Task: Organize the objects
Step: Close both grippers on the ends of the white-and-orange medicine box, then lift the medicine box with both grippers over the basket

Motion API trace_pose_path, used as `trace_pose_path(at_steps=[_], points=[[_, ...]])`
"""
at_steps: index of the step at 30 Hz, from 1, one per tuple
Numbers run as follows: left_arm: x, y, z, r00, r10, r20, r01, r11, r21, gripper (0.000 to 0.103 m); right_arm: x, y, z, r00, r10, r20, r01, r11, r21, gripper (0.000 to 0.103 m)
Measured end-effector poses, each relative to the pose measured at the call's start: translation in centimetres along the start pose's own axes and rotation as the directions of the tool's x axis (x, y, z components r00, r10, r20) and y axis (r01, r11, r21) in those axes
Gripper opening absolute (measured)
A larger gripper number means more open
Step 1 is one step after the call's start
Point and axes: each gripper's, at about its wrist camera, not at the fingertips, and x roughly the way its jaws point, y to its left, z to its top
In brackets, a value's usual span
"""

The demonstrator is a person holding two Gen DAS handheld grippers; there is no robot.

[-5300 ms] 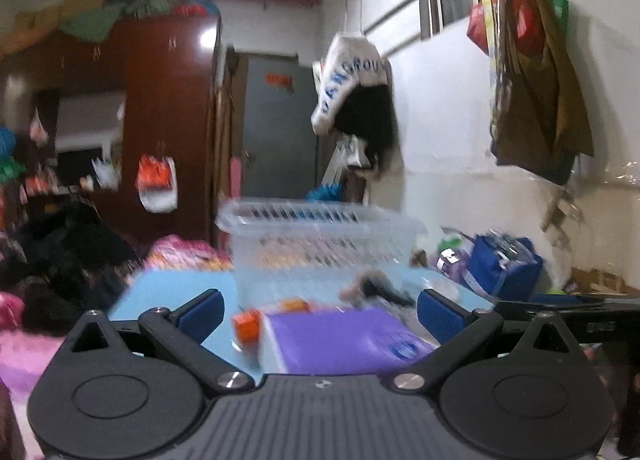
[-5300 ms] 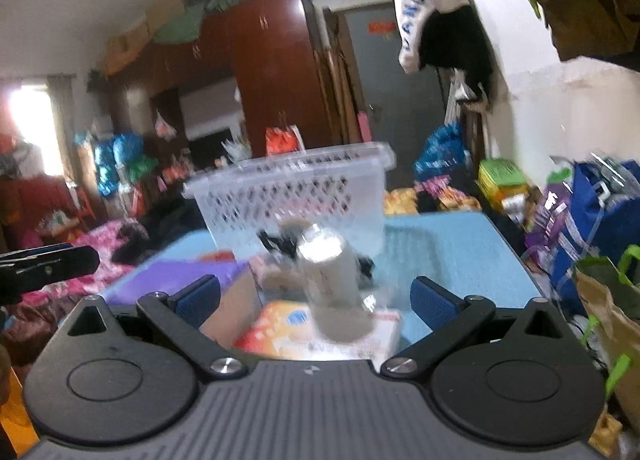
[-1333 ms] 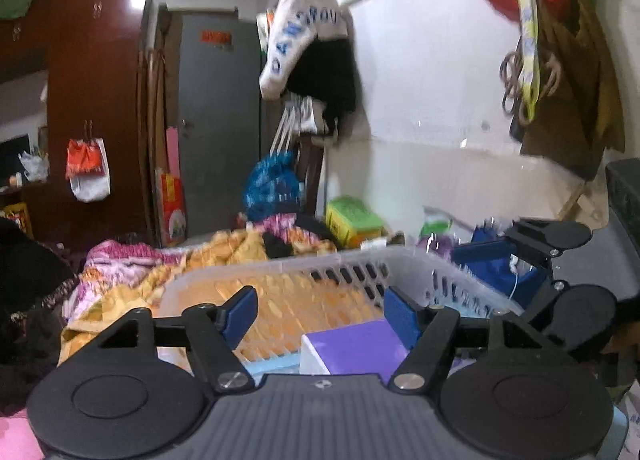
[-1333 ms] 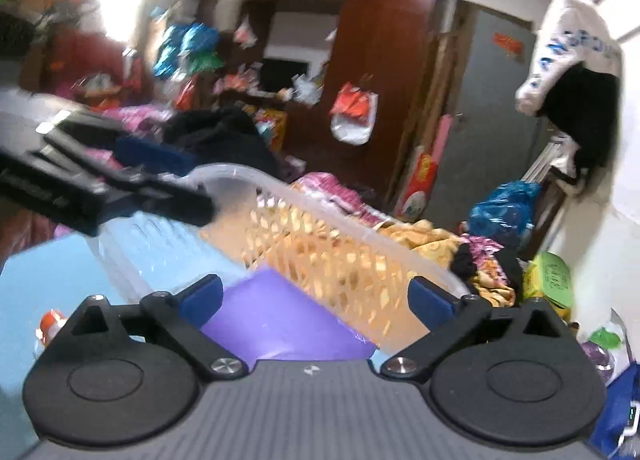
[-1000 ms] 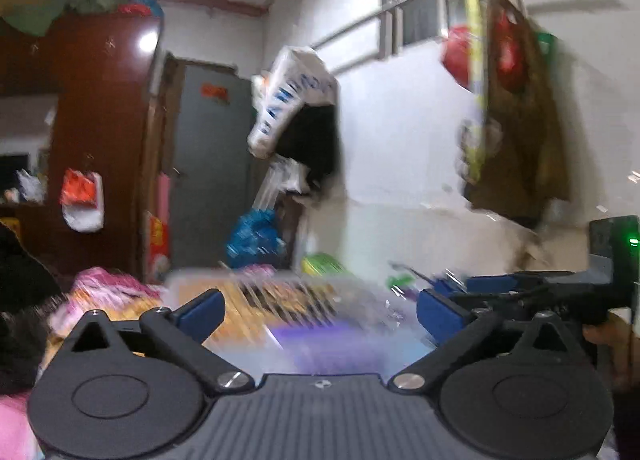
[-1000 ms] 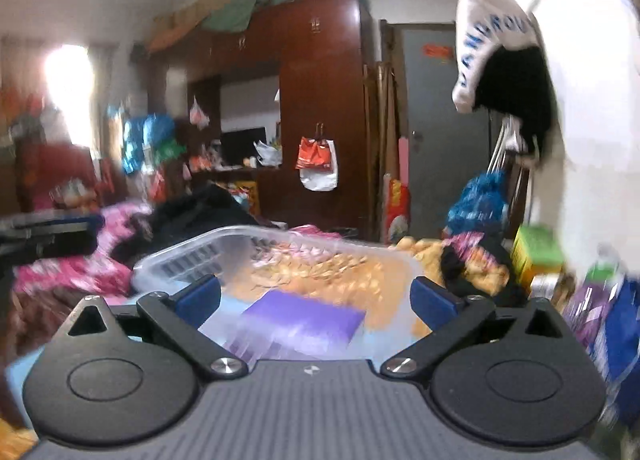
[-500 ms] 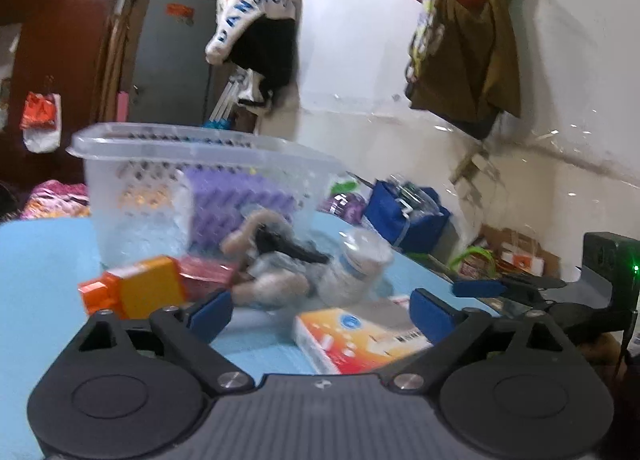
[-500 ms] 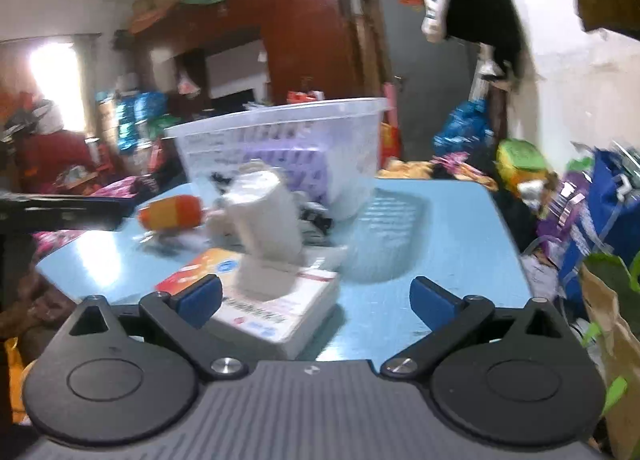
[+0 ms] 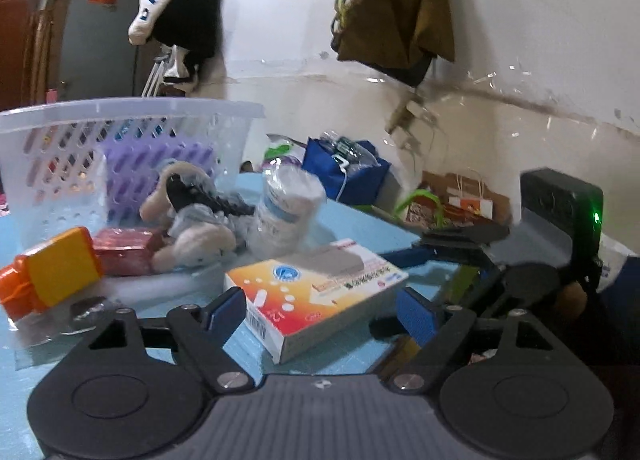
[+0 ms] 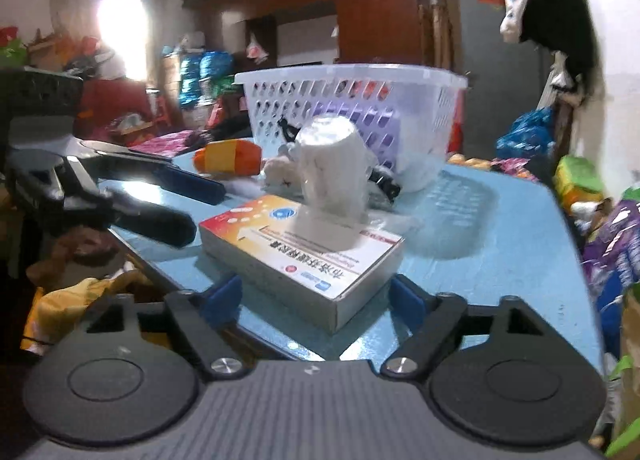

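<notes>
Nearest to the left gripper [image 9: 320,310] lies the flat medicine box [image 9: 316,292], between its two blue pads; the jaws are closing on it, but I see a small gap on each side, so they do not pinch it yet. The right gripper [image 10: 316,296] comes to the same box [image 10: 302,256] from another side, its jaws also closing around one corner, not yet pressing. I judge both hands aim at this box because it is the closest loose thing on the blue table [image 10: 500,252]. At about 12 o'clock behind the box stands a white wrapped bottle [image 9: 288,211], leaning a little, with a plush toy [image 9: 192,236] at 11 o'clock and an orange container [image 9: 52,272] at 10 o'clock. Farthest, at 11 o'clock, stands the clear basket [image 9: 120,155], which already holds a purple pack [image 9: 156,175]; the other things probably belong there too.
</notes>
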Motion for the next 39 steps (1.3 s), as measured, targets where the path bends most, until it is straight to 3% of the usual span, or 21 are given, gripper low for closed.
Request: trace_pose_path(at_steps=[9, 18, 39], points=[[1.4, 1.1, -0.8, 0.999, -0.031, -0.034, 0.032, 0.999, 0.003, 0.085, -0.2, -0.6, -0.4, 0.999, 0.046, 0.016, -0.045, 0.998, -0.036, 0.074], [1.2, 0.7, -1.1, 0.999, 0.029, -0.019, -0.029, 0.998, 0.049, 0.063, -0.3, -0.7, -0.8, 0.999, 0.045, 0.029, -0.043, 0.998, -0.035, 0.073], [-2.2, -0.9, -1.2, 0.991, 0.098, 0.094, -0.107, 0.989, 0.099, 0.061, -1.5, 2.2, 0.7, 0.997, -0.011, 0.079, 0.017, 0.997, -0.072, 0.070]])
